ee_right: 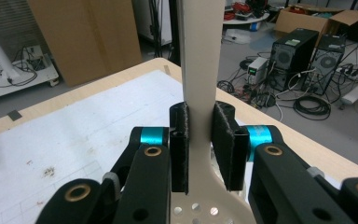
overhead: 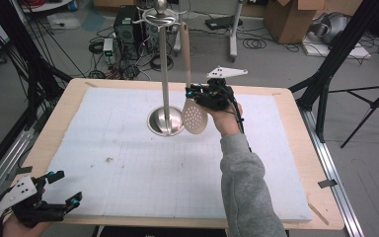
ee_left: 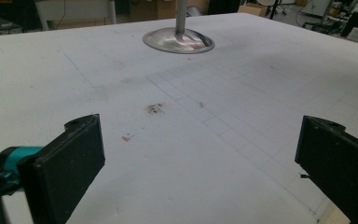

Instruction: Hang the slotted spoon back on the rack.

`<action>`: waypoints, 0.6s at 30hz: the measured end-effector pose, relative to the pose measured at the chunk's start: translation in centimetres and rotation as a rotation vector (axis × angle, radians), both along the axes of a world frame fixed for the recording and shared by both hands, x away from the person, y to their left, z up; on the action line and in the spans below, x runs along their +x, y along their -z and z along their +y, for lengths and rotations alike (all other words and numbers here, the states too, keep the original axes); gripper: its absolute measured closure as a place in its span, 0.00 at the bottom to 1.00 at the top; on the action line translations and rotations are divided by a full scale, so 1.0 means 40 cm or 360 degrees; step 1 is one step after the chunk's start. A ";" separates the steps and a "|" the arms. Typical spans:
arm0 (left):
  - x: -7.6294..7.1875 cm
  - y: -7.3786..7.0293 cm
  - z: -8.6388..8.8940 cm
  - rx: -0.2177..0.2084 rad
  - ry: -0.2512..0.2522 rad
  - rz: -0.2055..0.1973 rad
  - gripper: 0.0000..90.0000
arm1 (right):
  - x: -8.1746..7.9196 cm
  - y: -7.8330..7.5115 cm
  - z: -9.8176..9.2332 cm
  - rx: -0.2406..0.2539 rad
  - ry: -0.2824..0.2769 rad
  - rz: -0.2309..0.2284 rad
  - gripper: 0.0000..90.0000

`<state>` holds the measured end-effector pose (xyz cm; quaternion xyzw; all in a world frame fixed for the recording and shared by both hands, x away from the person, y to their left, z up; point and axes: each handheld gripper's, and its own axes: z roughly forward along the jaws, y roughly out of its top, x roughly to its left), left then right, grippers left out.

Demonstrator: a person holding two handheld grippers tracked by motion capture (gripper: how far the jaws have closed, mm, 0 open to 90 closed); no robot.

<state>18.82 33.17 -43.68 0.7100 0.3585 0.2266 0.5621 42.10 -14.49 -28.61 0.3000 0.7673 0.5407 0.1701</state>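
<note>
Beige plastic, or possibly pale wood, makes up the slotted spatula (overhead: 193, 111), a long flat-handled utensil with a round perforated head. It hangs upright beside the steel utensil stand (overhead: 165, 74), head down just above the stand's dished base, handle rising toward the hooks at the top; whether the handle's end is on a hook I cannot tell. The right tongs (ee_right: 200, 149) pinch the handle low down, just above where it flares into the head, pads pressed flat against its two narrow edges. The left tongs (ee_left: 200, 158) are spread wide with nothing between them, held low over the near-left corner of the bench (overhead: 69, 98), well apart from the stand.

I judge the spatula light and stiff, so it should not flex or sag in the grip. Its smooth surface could slide between the pads, and a hold this close to the head leaves the long handle free to swing. The flat handle is the sensible place to take it; the thin perforated head offers little to squeeze
</note>
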 end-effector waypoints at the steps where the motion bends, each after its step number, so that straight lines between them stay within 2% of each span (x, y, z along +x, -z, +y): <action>1: -0.001 0.000 0.001 -0.0001 0.0001 0.0003 0.02 | 0.000 0.001 0.000 0.0007 0.0003 -0.0002 0.85; 4: -0.001 0.001 -0.001 0.0001 0.0002 0.0004 0.02 | 0.003 0.006 -0.005 0.0047 0.0003 -0.0011 0.83; 7: 0.000 0.003 -0.001 0.0008 0.0000 0.0010 0.02 | 0.002 0.007 -0.012 0.0055 0.0025 0.0021 0.80; 8: 0.001 0.003 -0.002 0.0007 0.0003 0.0011 0.02 | 0.002 0.006 -0.015 0.0051 0.0027 0.0002 0.79; 12: 0.003 0.005 -0.006 0.0022 0.0012 0.0016 0.02 | -0.005 0.003 -0.026 0.0063 0.0030 0.0010 0.71; 14: 0.005 0.005 -0.007 0.0020 0.0015 0.0014 0.02 | -0.011 0.007 -0.030 0.0070 0.0031 -0.0018 0.68; 16: 0.006 0.005 -0.007 0.0016 0.0016 0.0015 0.02 | -0.016 0.018 -0.040 0.0102 0.0029 -0.0007 0.62; 18: 0.009 0.005 -0.008 0.0014 0.0020 0.0012 0.02 | -0.017 0.028 -0.050 0.0144 0.0011 0.0017 0.62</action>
